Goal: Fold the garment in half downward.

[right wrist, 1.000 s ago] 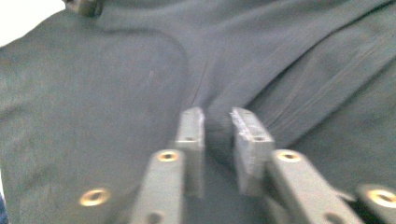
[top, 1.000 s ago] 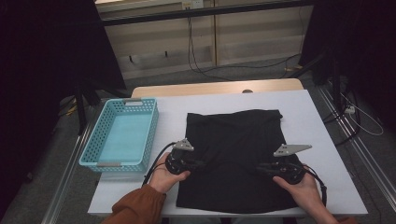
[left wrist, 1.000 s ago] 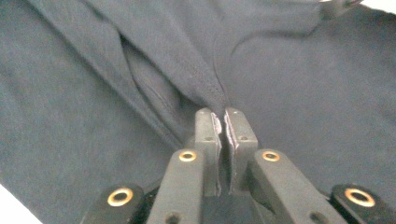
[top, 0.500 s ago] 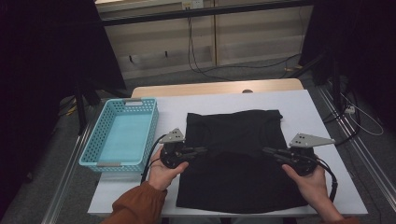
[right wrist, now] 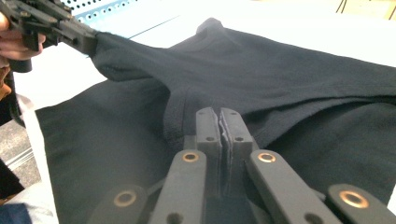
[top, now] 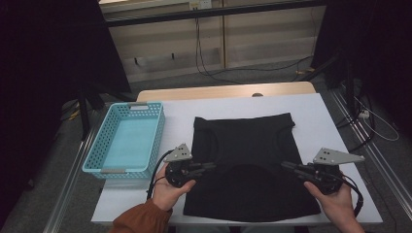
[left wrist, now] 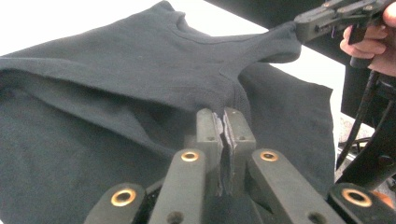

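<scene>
Left gripper (top: pixel 210 166) and right gripper (top: pixel 287 166) both clenched on black garment (top: pixel 243 145), beside blue basket (top: pixel 97 155).

Blue basket (top: pixel 125 141) sits on white table (top: pixel 320 121)

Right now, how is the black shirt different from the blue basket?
The black shirt is soft, dark cloth spread flat near the middle of the table; the blue basket is a stiff, holed box with raised walls at the table's left edge. The shirt is pinched by the left gripper and the right gripper, one at each side; nothing holds the basket. Both rest on the white table.
</scene>
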